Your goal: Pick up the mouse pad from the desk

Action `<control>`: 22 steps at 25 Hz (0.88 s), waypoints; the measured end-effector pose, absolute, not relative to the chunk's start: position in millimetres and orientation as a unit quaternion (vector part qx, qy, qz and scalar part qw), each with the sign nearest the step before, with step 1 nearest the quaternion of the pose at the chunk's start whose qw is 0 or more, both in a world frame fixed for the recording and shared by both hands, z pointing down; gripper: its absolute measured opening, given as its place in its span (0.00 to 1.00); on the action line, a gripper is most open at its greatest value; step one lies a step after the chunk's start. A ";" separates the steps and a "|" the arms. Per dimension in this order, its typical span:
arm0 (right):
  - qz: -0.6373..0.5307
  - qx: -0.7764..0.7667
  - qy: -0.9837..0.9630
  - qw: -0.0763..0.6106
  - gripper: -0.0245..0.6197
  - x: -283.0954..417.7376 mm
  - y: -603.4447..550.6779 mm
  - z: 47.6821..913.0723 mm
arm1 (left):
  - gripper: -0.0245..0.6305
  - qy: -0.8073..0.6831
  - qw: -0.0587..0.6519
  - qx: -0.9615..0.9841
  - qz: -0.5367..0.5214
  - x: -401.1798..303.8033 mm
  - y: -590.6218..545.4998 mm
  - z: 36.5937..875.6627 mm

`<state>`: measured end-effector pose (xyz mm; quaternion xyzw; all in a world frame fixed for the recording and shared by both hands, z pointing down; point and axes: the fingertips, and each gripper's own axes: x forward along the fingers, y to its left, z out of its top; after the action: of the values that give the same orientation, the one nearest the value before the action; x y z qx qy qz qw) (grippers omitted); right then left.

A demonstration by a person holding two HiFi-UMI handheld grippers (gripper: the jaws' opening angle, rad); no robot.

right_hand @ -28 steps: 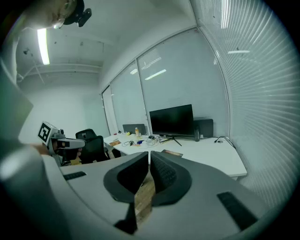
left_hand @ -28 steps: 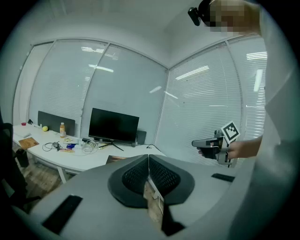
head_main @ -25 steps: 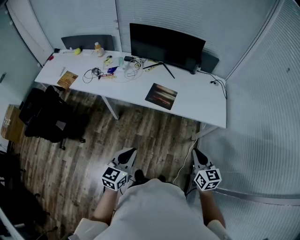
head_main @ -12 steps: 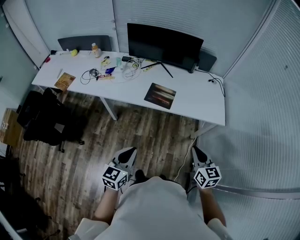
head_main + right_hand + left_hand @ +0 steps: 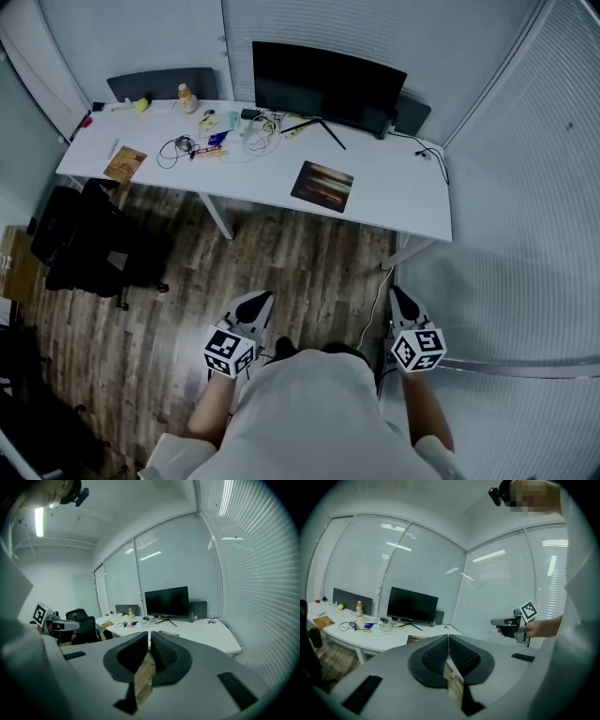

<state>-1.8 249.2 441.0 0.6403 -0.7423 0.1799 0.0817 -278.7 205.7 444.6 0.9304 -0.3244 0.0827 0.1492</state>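
Note:
The mouse pad (image 5: 322, 186), a dark rectangle with a reddish picture, lies flat on the white desk (image 5: 394, 202) in front of the monitor. It also shows as a thin strip in the left gripper view (image 5: 416, 639) and the right gripper view (image 5: 168, 633). Both grippers are held low in front of the person's body, over the wooden floor and well short of the desk. My left gripper (image 5: 255, 304) is shut with nothing in it. My right gripper (image 5: 400, 297) has its jaws together and holds nothing either.
A black monitor (image 5: 328, 86) stands at the desk's back. Cables, a bottle (image 5: 185, 97) and a brown booklet (image 5: 124, 163) litter the desk's left half. A black office chair (image 5: 89, 239) stands left of the desk. Blind-covered walls close in on the right.
Both grippers have stayed shut and have edged forward with the person. The desk has shifted slightly up and to the left in the head view.

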 end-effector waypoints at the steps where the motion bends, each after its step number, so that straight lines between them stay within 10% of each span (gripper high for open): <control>1: 0.181 0.645 -0.738 0.080 0.10 -2.5 249.2 441.2 | 0.07 -0.324 0.149 0.931 0.083 -282.4 204.3 445.1; 22: 0.207 0.640 -0.735 0.085 0.10 5.4 204.9 460.6 | 0.07 -0.332 0.165 0.924 0.094 -275.1 154.0 456.1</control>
<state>5.4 204.9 460.6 0.6398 -0.7351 0.2074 0.0852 -275.1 154.0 456.1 0.9240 -0.3318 0.0940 0.1653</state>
